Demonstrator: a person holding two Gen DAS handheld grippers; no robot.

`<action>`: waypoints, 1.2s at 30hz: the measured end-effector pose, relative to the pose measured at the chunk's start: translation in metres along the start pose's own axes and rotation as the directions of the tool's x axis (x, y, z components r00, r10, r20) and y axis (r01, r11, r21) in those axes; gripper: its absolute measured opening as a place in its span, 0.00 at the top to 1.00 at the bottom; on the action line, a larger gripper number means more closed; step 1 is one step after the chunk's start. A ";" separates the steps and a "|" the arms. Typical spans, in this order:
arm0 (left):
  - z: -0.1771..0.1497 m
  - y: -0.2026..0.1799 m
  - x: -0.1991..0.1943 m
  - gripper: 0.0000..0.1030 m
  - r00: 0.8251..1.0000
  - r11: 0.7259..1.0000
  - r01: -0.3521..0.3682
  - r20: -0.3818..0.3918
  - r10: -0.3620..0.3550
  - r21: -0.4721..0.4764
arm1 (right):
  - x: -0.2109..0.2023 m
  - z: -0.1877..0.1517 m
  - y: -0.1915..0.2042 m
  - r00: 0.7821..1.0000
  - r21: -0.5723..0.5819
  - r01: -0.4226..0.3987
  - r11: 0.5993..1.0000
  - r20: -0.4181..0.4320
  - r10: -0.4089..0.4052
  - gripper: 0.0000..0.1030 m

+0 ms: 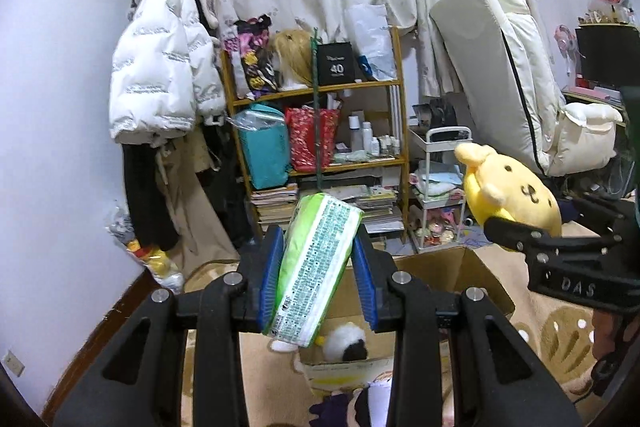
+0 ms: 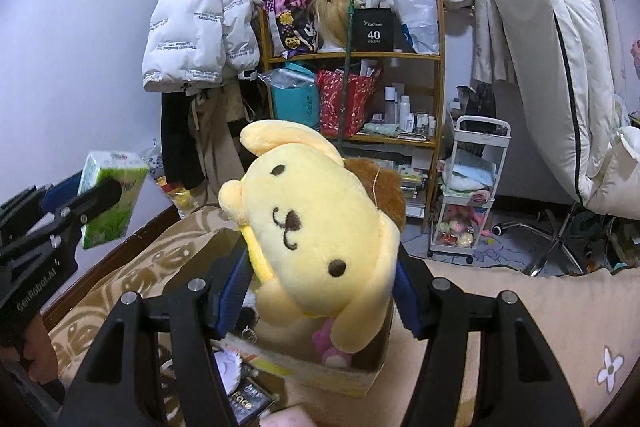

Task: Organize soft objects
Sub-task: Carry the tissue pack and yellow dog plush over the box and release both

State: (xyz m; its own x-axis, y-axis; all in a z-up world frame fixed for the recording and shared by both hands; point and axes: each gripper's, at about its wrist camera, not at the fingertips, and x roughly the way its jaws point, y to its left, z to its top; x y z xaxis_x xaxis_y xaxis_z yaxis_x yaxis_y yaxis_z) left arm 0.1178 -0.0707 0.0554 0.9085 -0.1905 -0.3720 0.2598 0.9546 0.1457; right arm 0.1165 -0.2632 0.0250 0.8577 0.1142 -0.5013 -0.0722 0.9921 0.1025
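Observation:
My left gripper [image 1: 318, 277] is shut on a green and white tissue pack [image 1: 314, 267], held tilted above an open cardboard box [image 1: 476, 275]; the pack also shows in the right wrist view [image 2: 110, 199]. My right gripper [image 2: 320, 291] is shut on a yellow dog plush [image 2: 320, 227] with a brown cap, held above the same box [image 2: 348, 379]. The plush shows in the left wrist view [image 1: 516, 191], to the right of the pack. Inside the box lie a white and black plush [image 1: 346, 343] and a pink plush [image 2: 330, 347].
The box sits on a beige patterned blanket [image 2: 500, 307]. Behind stand a cluttered wooden shelf [image 1: 320, 131], a white rolling cart [image 2: 472, 187], hanging coats [image 1: 160, 67] and a white chair [image 1: 520, 67]. Dark items [image 2: 248, 399] lie beside the box.

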 end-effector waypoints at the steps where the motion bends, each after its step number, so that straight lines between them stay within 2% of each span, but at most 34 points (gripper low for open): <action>1: -0.002 0.000 0.006 0.68 1.000 1.000 0.024 -0.010 -0.024 -0.008 | 0.005 0.000 -0.002 1.000 0.007 -0.004 1.000 -0.007 0.004 0.36; 5: -0.014 -0.005 0.028 0.68 0.996 0.998 0.059 -0.057 -0.061 -0.032 | 0.024 -0.008 -0.008 0.998 0.034 -0.021 0.999 -0.052 0.022 0.36; 9: -0.028 -0.010 0.047 0.68 0.992 0.997 0.066 -0.103 -0.069 -0.032 | 0.041 -0.020 -0.009 0.995 0.035 -0.034 0.999 -0.095 0.037 0.36; 17: -0.043 -0.016 0.068 0.68 0.986 0.996 0.079 -0.147 -0.083 -0.035 | 0.067 -0.043 -0.011 0.984 0.032 -0.051 0.998 -0.170 0.056 0.35; 24: -0.054 -0.015 0.090 0.66 0.968 0.990 0.113 -0.214 -0.130 -0.089 | 0.078 -0.055 -0.016 0.977 0.027 -0.041 0.999 -0.209 0.046 0.35; 28: -0.060 -0.017 0.095 0.66 0.962 0.992 0.101 -0.247 -0.118 -0.081 | 0.082 -0.060 -0.021 0.972 0.054 -0.045 0.998 -0.230 0.056 0.32; 30: -0.061 -0.017 0.096 0.63 0.960 0.994 0.086 -0.261 -0.101 -0.068 | 0.083 -0.061 -0.024 0.970 0.072 -0.054 0.996 -0.235 0.069 0.29; 32: -0.062 -0.015 0.094 0.48 0.960 0.995 0.076 -0.264 -0.092 -0.072 | 0.083 -0.061 -0.025 0.968 0.089 -0.067 0.994 -0.237 0.086 0.29; 34: -0.062 -0.012 0.090 0.45 0.963 0.995 0.058 -0.258 -0.078 -0.084 | 0.083 -0.062 -0.026 0.966 0.091 -0.064 0.994 -0.245 0.085 0.28; 36: -0.063 -0.008 0.089 0.42 0.953 0.994 0.053 -0.292 -0.080 -0.100 | 0.083 -0.062 -0.027 0.965 0.093 -0.057 0.994 -0.252 0.078 0.27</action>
State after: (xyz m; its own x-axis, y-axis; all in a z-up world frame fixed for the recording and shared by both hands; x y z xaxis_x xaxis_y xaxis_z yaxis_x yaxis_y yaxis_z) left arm 0.1762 -0.0811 -0.0371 0.7496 -0.1910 -0.6337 0.2732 0.9614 0.0335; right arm 0.1574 -0.2769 -0.0727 0.6935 0.2009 -0.6918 -0.0729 0.9750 0.2101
